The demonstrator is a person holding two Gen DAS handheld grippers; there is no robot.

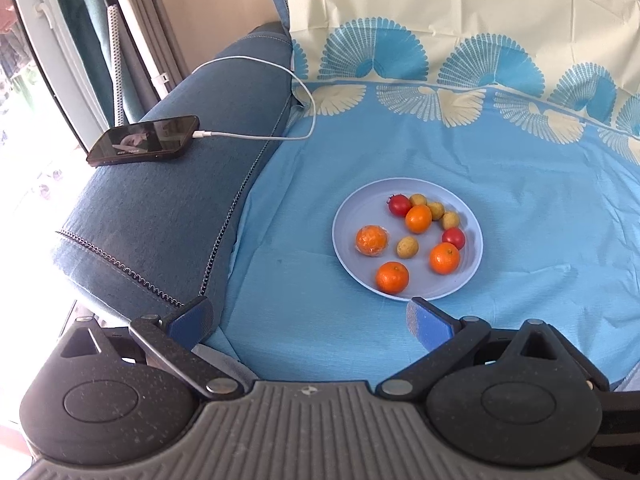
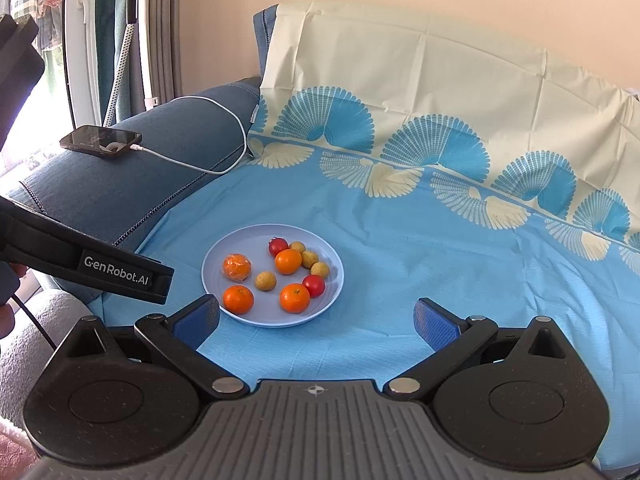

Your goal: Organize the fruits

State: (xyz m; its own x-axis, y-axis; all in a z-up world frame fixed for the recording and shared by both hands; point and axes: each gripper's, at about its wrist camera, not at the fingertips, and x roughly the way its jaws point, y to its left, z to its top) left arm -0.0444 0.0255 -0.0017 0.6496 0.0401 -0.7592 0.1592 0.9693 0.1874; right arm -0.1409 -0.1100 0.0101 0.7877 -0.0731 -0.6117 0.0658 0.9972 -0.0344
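Observation:
A pale blue plate [image 1: 348, 248] [image 2: 216, 280] lies on the blue patterned cloth and holds mixed fruit. On it are three bare mandarins [image 1: 392, 277] [image 2: 238, 299], a plastic-wrapped mandarin [image 1: 372, 241] [image 2: 237, 267], two red cherry tomatoes [image 1: 453, 237] [image 2: 313, 285] and several small tan longans [image 1: 407, 247] [image 2: 266, 281]. My left gripper [image 1: 310, 322] hovers open just in front of the plate, nothing between its fingers. My right gripper [image 2: 318, 322] is also open and empty, with the plate ahead and to its left. The left gripper's black body [image 2: 116, 274] shows at the left of the right wrist view.
A dark phone [image 1: 144, 141] [image 2: 101, 141] with a white charging cable [image 1: 256, 136] [image 2: 192, 166] lies on the blue sofa armrest [image 1: 168, 216] to the left. The cloth [image 1: 520, 220] [image 2: 460, 272] drapes up the sofa back. A window and curtains are at the far left.

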